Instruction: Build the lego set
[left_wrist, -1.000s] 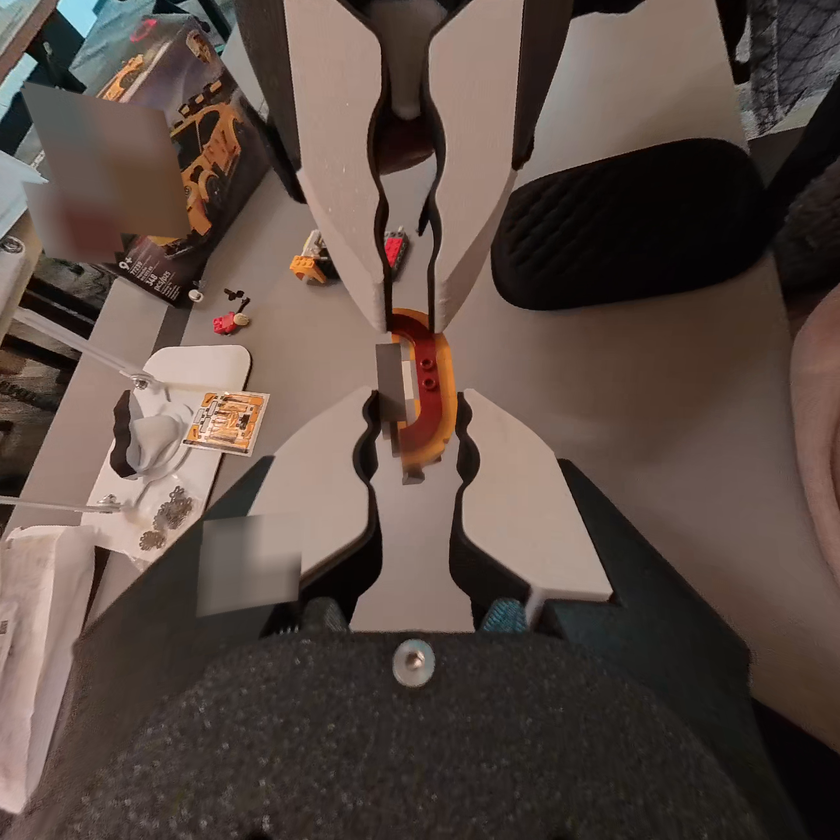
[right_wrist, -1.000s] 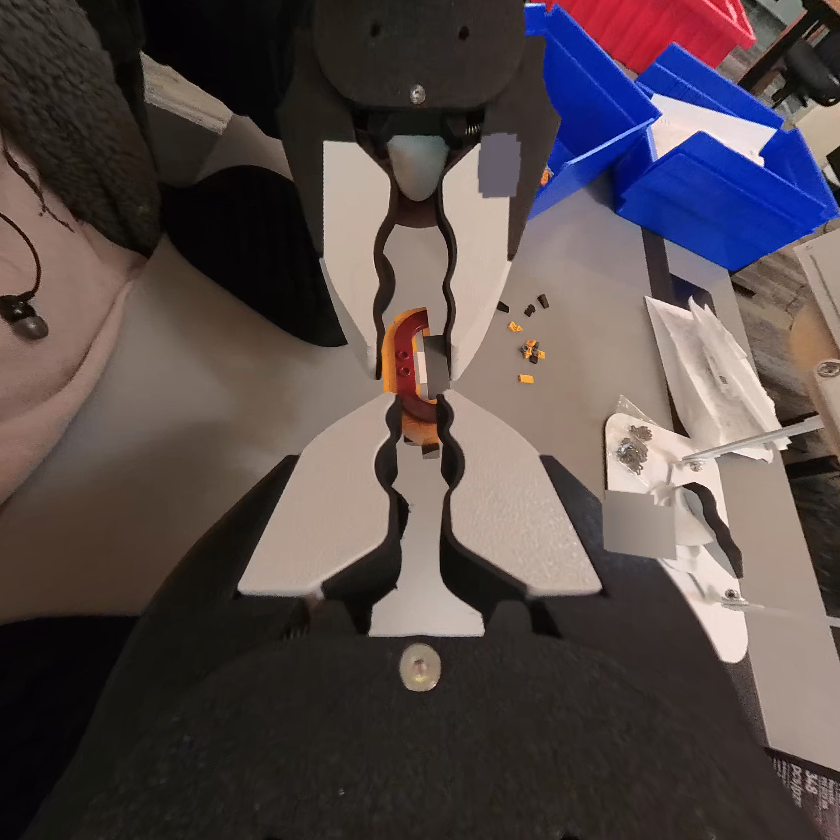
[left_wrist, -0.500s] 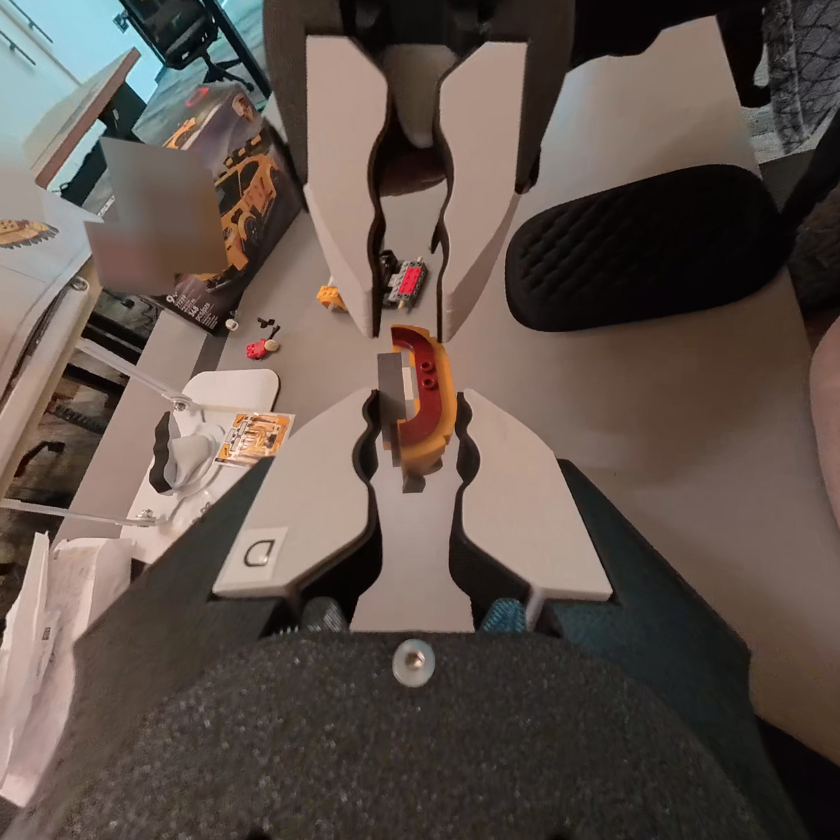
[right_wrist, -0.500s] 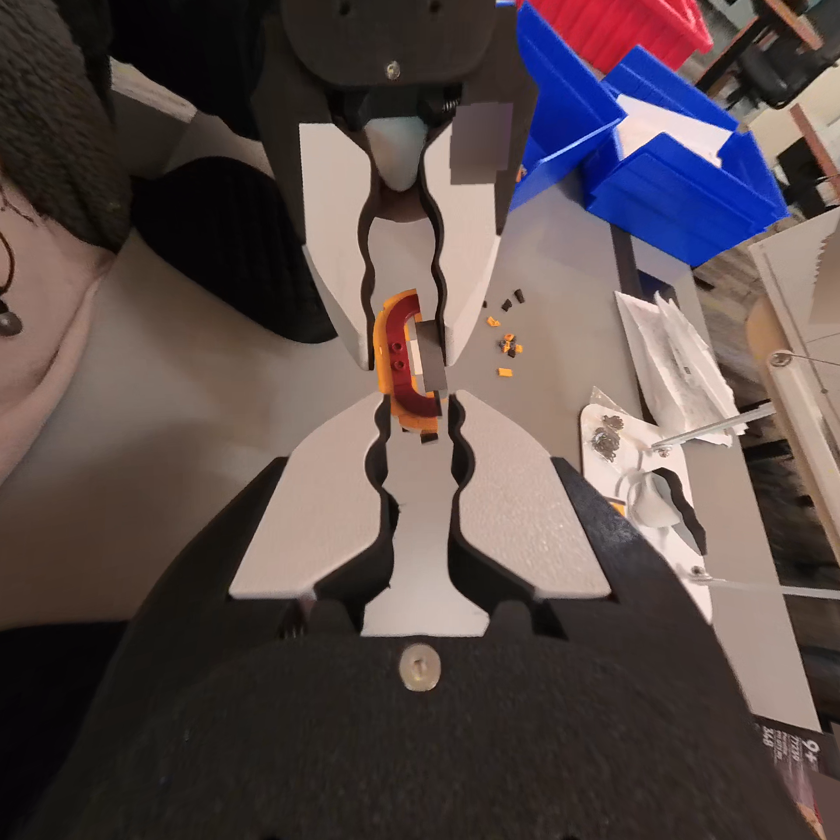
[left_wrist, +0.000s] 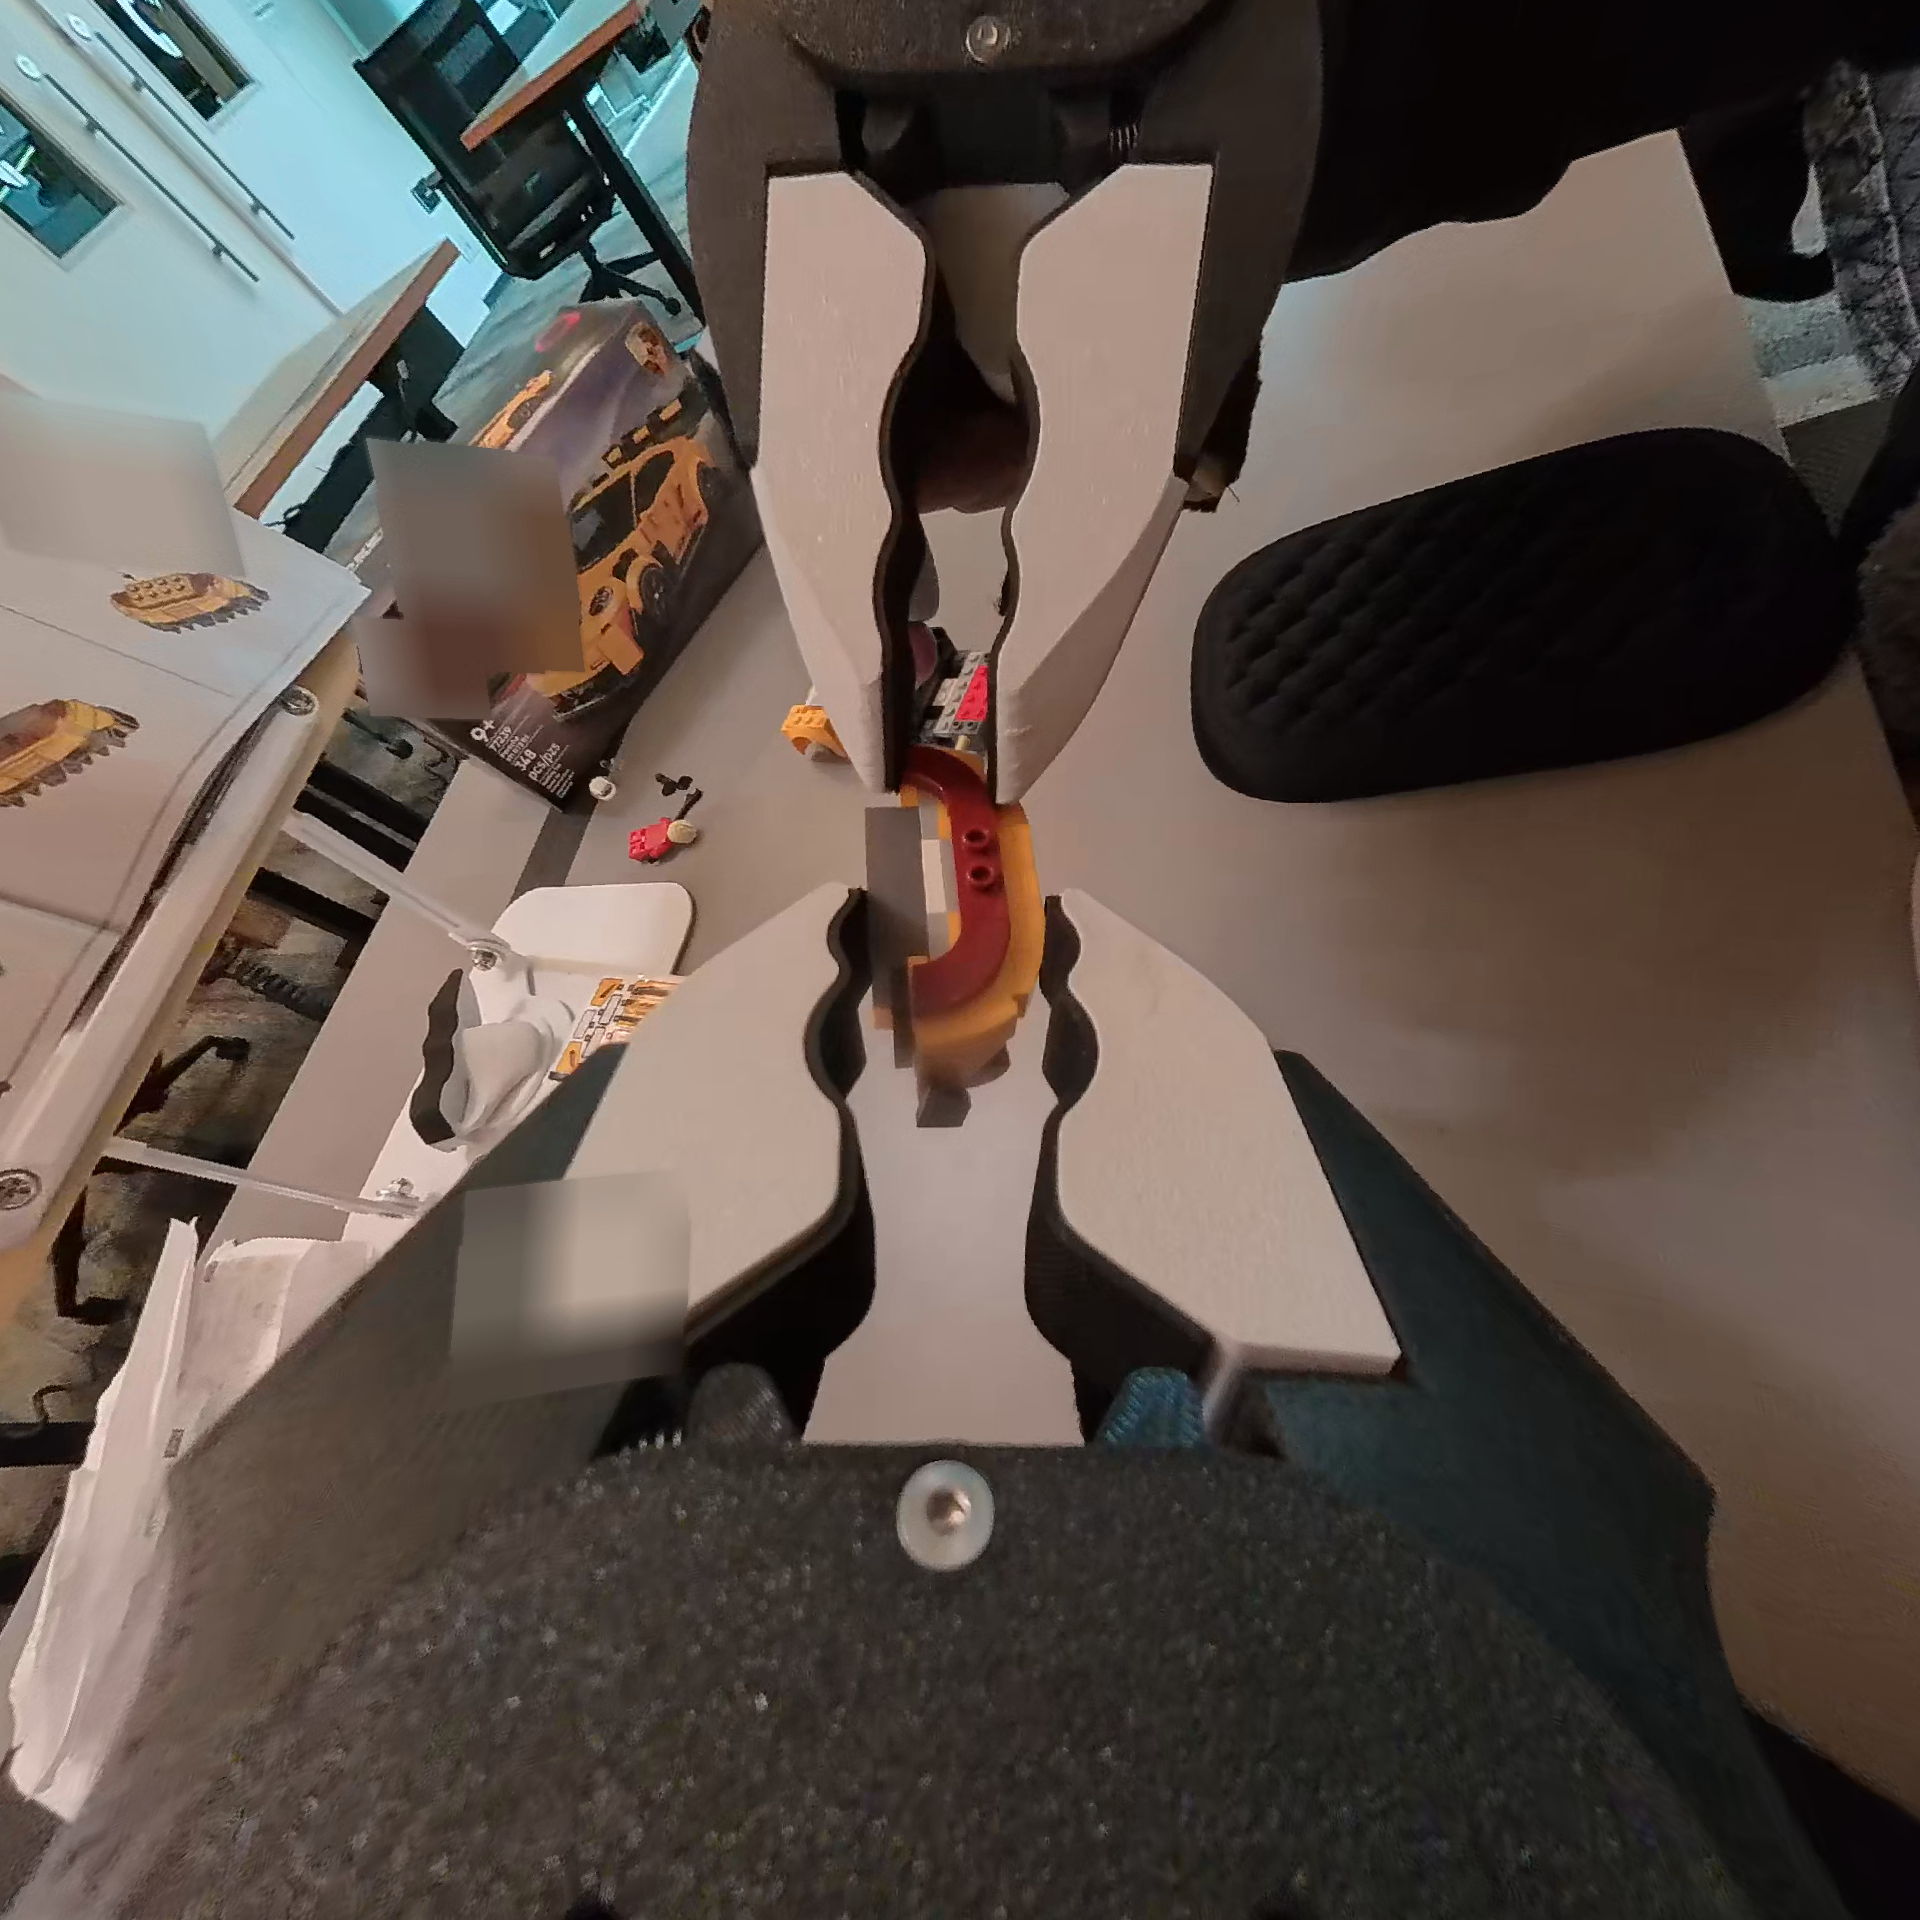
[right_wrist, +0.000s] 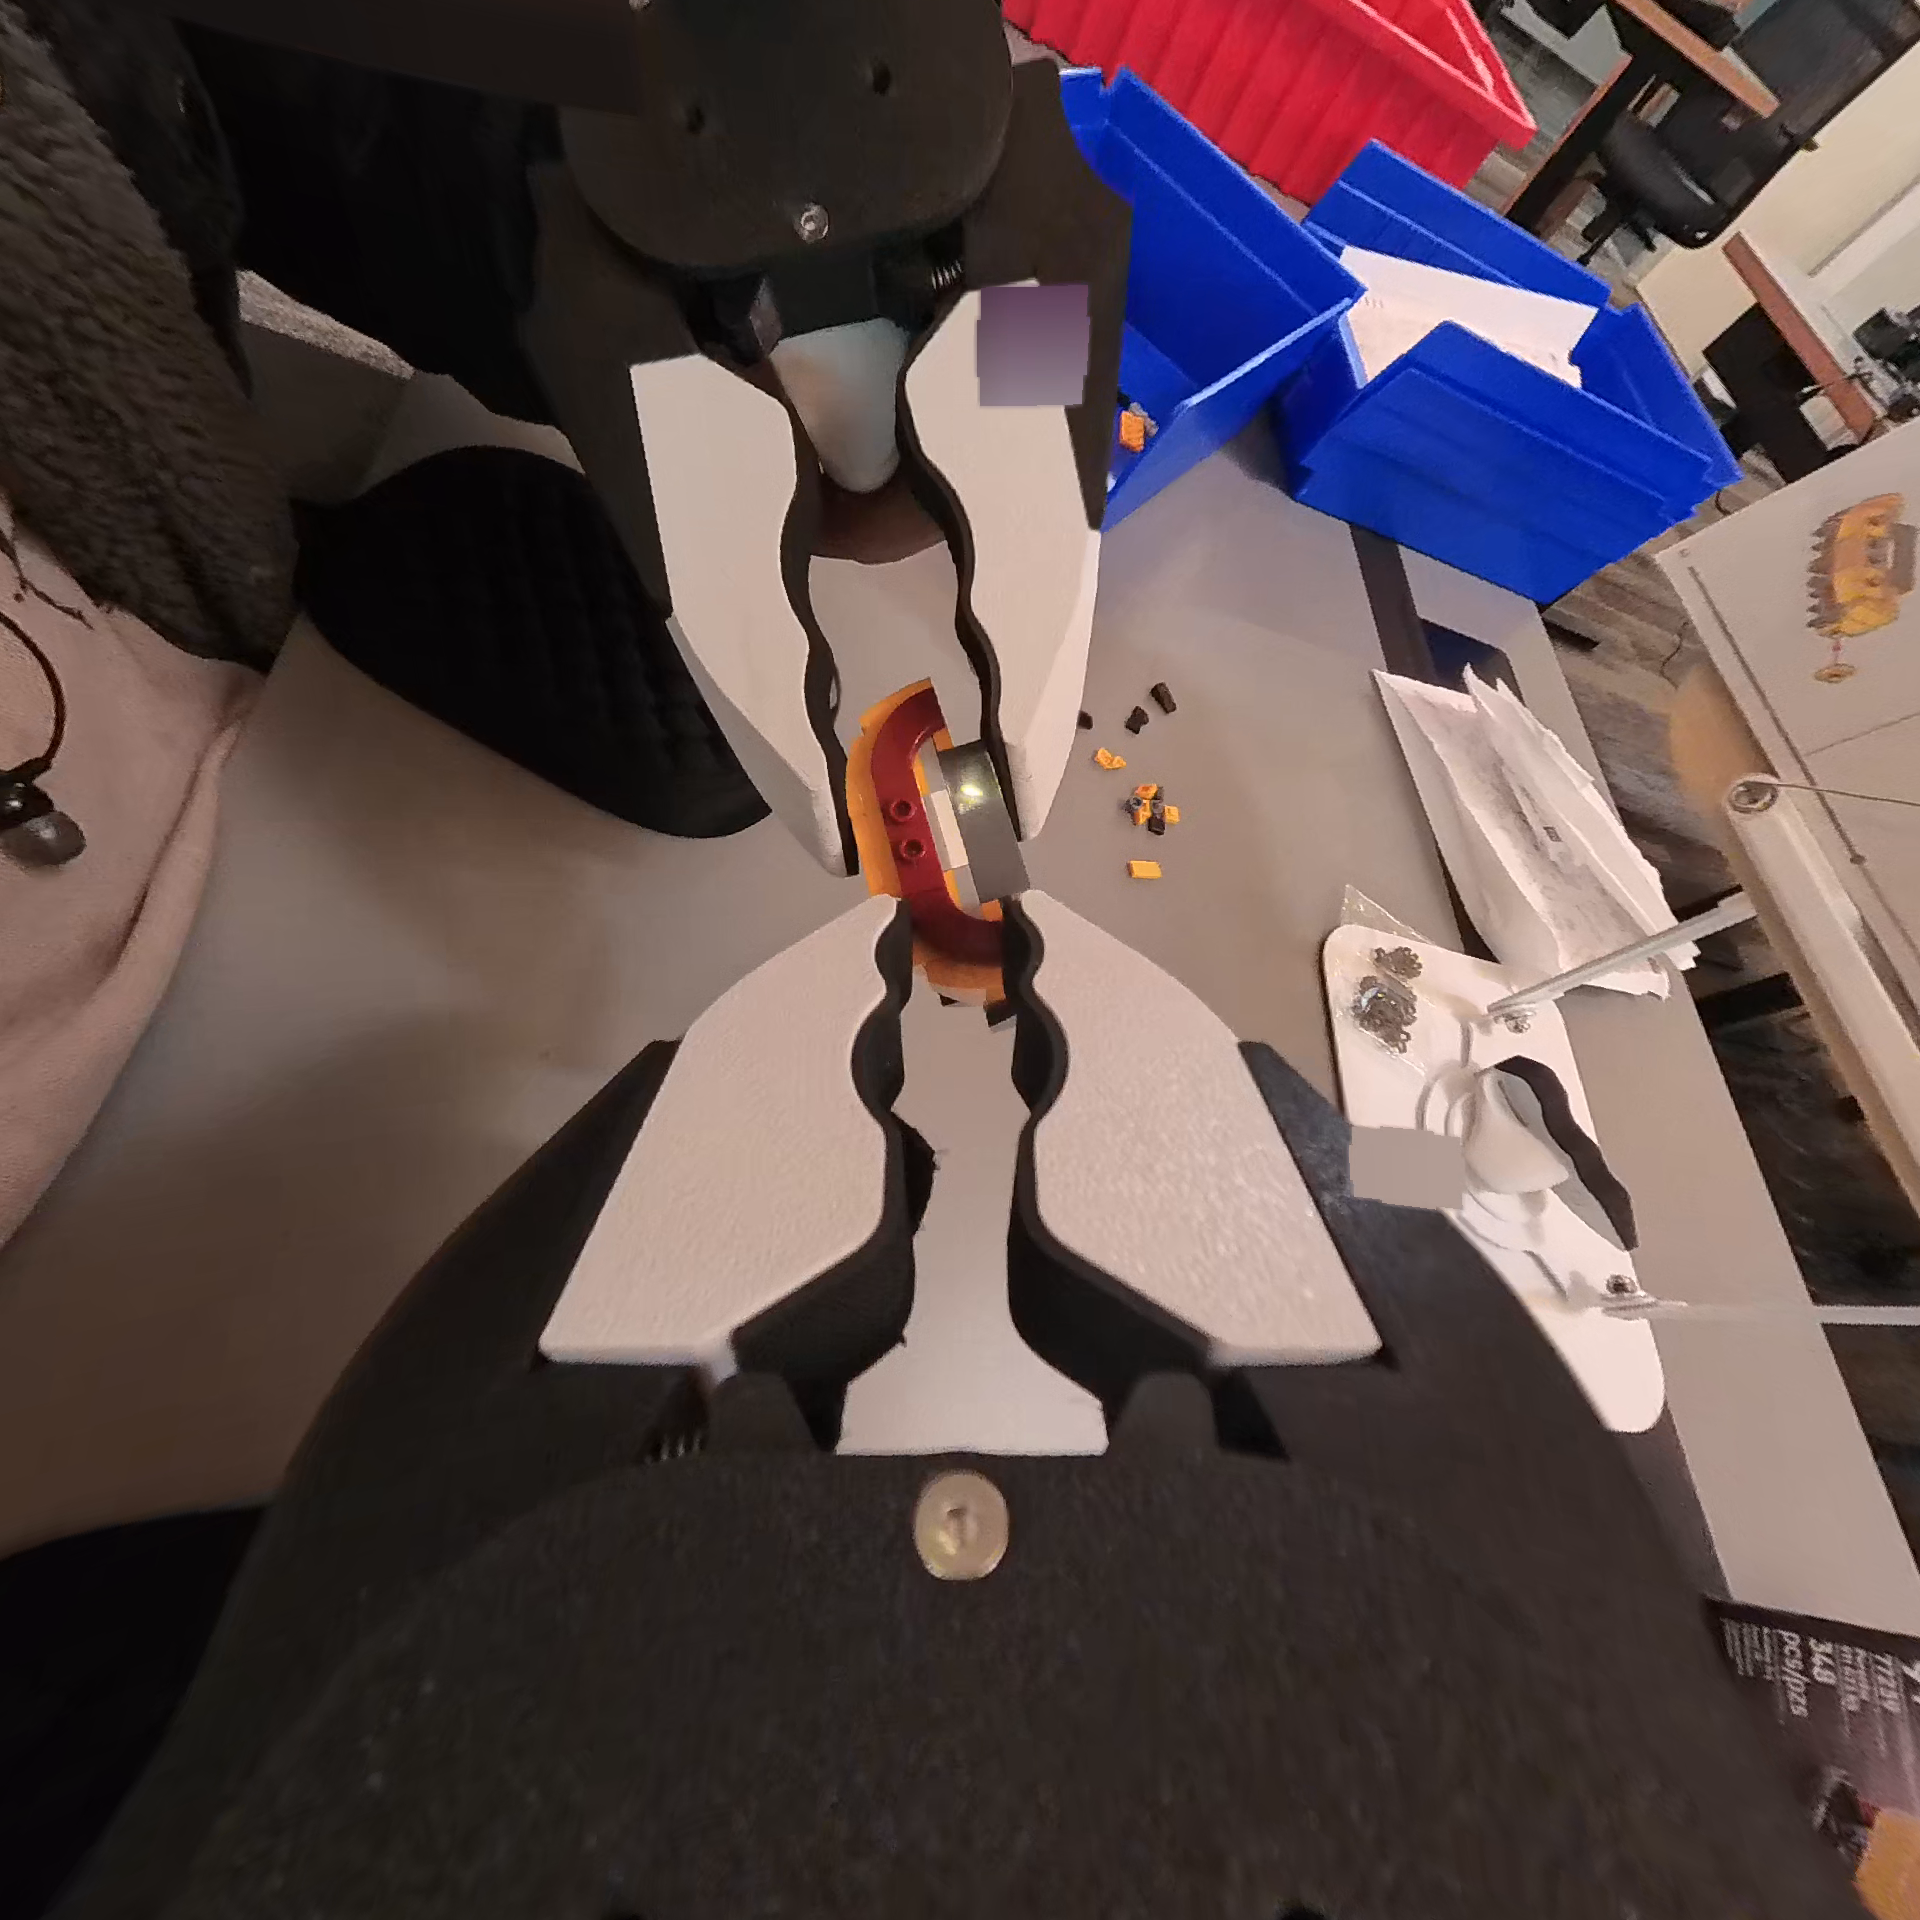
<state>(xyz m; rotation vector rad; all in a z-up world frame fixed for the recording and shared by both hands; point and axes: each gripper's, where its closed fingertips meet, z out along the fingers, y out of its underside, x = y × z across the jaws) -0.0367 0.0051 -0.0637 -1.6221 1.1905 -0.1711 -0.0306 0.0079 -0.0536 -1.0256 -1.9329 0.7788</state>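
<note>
Left hand-held gripper (left_wrist: 951, 914): closed on the near end of the arched lego piece (left_wrist: 977, 925).
Right hand-held gripper (right_wrist: 961, 914): clamped on the opposite end, tip to tip.
Arched lego piece: orange and dark red, held above the grey bench (left_wrist: 1455, 1039).
Loose bricks (right_wrist: 1143, 805): scattered on bench beside blue bins (right_wrist: 1455, 416).

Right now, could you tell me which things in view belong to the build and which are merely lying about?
In use: curved orange-and-red assembly, left gripper, right gripper, loose bricks, instruction sheet.
Lying about: blue bins, paper bags, black armrest.
</note>
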